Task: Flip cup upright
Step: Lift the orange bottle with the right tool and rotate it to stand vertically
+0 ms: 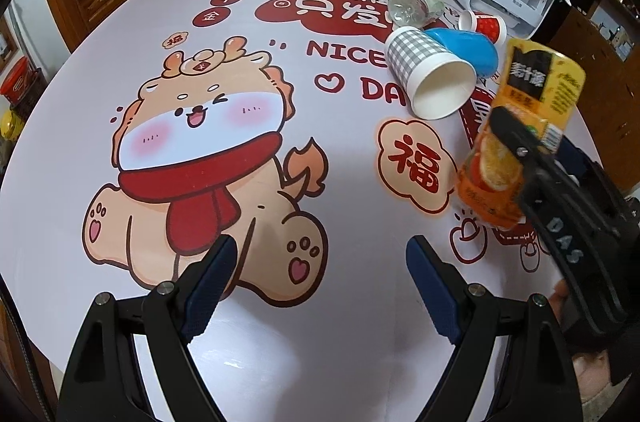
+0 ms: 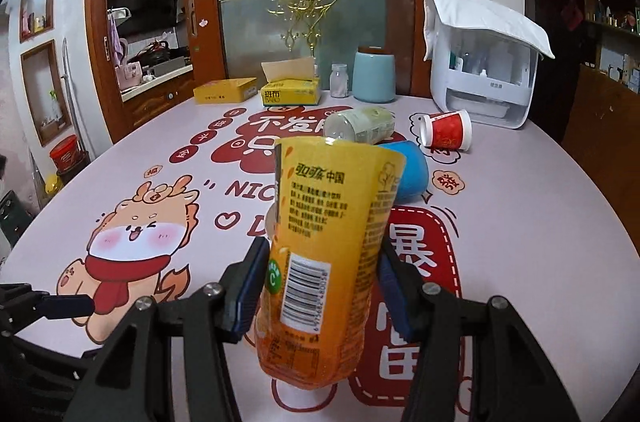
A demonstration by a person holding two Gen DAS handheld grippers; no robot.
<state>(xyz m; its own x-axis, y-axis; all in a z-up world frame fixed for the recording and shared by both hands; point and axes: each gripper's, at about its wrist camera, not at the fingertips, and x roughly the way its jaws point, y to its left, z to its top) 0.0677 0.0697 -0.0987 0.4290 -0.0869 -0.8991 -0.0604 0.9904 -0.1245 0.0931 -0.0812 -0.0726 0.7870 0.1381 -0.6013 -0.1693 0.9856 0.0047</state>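
Your right gripper (image 2: 318,286) is clamped on the orange cup (image 2: 324,242), pads on both sides, cup held above the tabletop (image 2: 540,222) and tilted slightly. Your left gripper (image 1: 320,286) hangs wide open over the dragon print, holding nothing. Checked paper cup (image 1: 430,72), blue cup (image 1: 468,48), red cup (image 2: 446,133) and clear bottle (image 2: 360,124) lie on their sides nearby.

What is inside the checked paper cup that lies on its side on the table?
The checked cup lies with its mouth toward the left wrist camera. Its visible inside is plain white with nothing in it. The right wrist camera cannot see the cup, because the held orange cup covers it.
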